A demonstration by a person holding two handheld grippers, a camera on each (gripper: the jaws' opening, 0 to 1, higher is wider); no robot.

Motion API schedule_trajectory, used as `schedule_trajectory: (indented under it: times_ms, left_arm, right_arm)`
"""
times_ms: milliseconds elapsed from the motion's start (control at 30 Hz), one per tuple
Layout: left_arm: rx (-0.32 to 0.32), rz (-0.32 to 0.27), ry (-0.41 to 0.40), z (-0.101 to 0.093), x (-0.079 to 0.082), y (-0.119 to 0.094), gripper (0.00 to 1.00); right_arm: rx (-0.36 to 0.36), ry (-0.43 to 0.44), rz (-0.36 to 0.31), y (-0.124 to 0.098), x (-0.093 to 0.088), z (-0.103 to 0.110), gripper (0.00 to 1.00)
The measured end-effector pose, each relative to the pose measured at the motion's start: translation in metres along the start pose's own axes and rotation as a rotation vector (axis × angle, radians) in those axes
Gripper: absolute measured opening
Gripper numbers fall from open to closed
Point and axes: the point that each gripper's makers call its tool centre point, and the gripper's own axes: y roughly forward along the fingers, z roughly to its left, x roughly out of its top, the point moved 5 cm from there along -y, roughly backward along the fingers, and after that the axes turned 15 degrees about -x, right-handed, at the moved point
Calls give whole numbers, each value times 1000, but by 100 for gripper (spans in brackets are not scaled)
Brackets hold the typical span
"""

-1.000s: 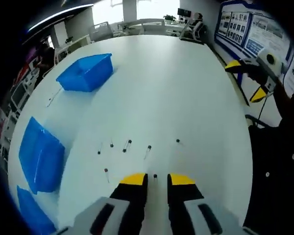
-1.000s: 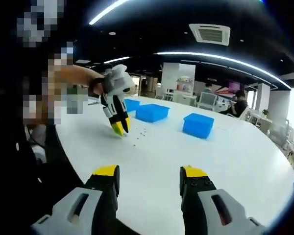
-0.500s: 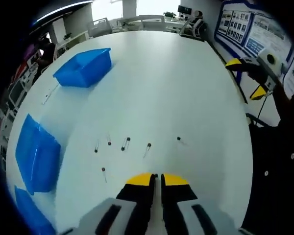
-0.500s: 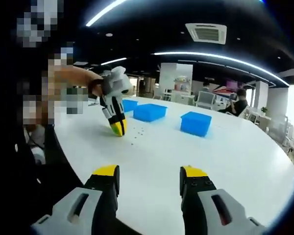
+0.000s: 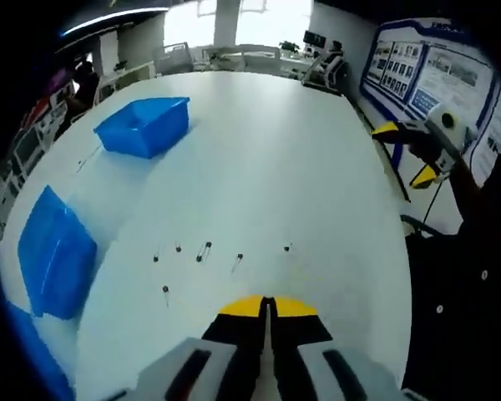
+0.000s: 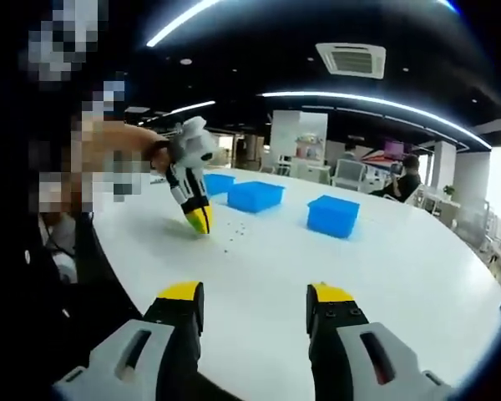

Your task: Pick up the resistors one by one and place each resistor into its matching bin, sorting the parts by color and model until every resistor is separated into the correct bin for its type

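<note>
My left gripper point(image 5: 265, 302) is shut just above the white table point(image 5: 301, 150), and the resistor that lay between its jaws is pinched there, hidden by the yellow tips. Several small resistors point(image 5: 204, 251) lie scattered on the table just beyond it. Two blue bins point(image 5: 144, 125) point(image 5: 54, 251) stand to the left. My right gripper point(image 6: 255, 296) hangs open and empty over the table's near edge. From there I see the left gripper point(image 6: 200, 221) pointing down beside the resistors point(image 6: 234, 230), with three blue bins point(image 6: 332, 215) behind them.
The right gripper point(image 5: 401, 154) shows at the table's right edge in the left gripper view, against a wall of posters. A person's dark sleeve point(image 5: 459, 284) is on the right. Chairs and a seated person point(image 6: 407, 177) are beyond the table's far side.
The left gripper's jaws closed on the resistor that lay between them and rose slightly off the table. The right gripper stayed open and still.
</note>
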Motion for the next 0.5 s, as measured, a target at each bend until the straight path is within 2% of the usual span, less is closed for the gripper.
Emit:
schedule_trajectory:
  times_ms: [33,67,133,200,233,400,500]
  left_arm:
    - [10,-40,-6,-2,1,-5,6]
    - [13,-128,2,-6,6,-12,6]
    - [26,-265,-9,-13,13,-24,6]
    - [79,-372,-25,-17,18,-37,6]
    - [107,-453,-18,-22,22,-46,6]
    - [210,-752,45,-44,34,-78,6]
    - [258,-851,47,-51,33,-89,5]
  right_arm:
    - [-2,0,-7,0,2,0,51]
    - [-5,1,-13,1,4,0,51]
    - [-10,3,-27,1,8,0,51]
    - [-17,11,-44,1,13,0,50]
    - [-23,24,-62,2,16,-2,50]
    - [-51,92,-101,1,27,-8,50]
    - [-58,97,-108,0,32,-8,50]
